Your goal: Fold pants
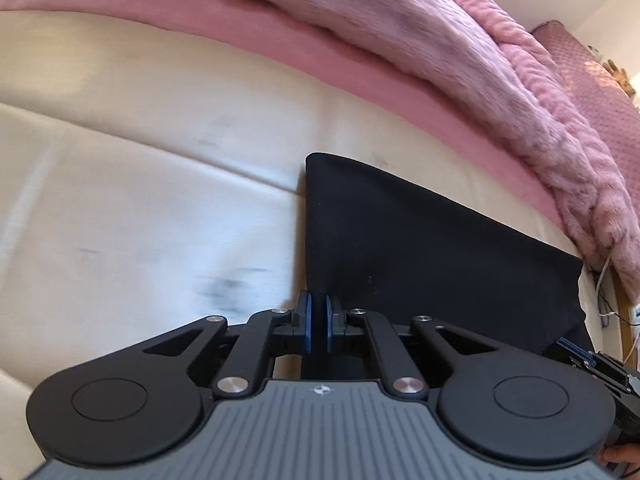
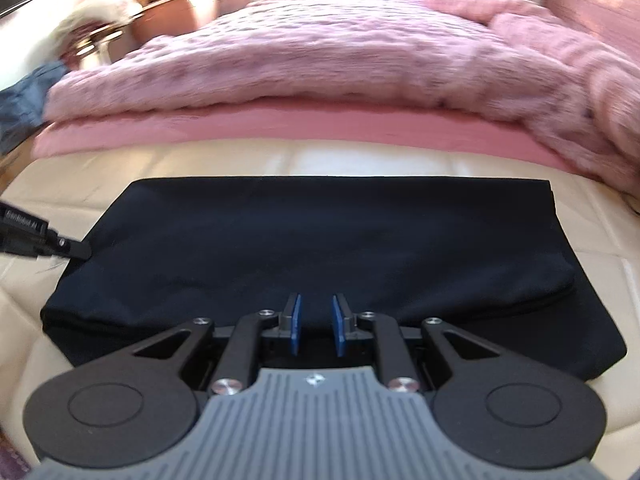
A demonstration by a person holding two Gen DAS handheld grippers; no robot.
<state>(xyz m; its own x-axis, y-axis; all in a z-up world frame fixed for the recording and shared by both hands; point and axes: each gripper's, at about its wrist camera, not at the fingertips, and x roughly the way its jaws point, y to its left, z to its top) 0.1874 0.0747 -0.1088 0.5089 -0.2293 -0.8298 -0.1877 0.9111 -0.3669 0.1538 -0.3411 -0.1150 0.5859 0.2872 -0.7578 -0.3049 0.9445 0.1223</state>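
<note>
The black pants [image 2: 320,248] lie folded into a flat rectangle on the cream bed surface [image 2: 360,156]. They also show in the left wrist view [image 1: 420,240]. My left gripper [image 1: 319,320] is shut on the pants' left edge, with dark cloth between its blue pads. It also shows at the pants' left side in the right wrist view [image 2: 76,250]. My right gripper [image 2: 316,326] is over the pants' near folded edge, jaws a little apart, nothing clearly pinched. It also shows at the lower right of the left wrist view [image 1: 572,354].
A fluffy pink blanket [image 2: 340,56] over a pink sheet [image 2: 280,124] lies just behind the pants. A dark blue garment [image 2: 24,96] lies at the far left. Furniture stands beyond the bed. A cable [image 1: 604,280] hangs at the bed's right edge.
</note>
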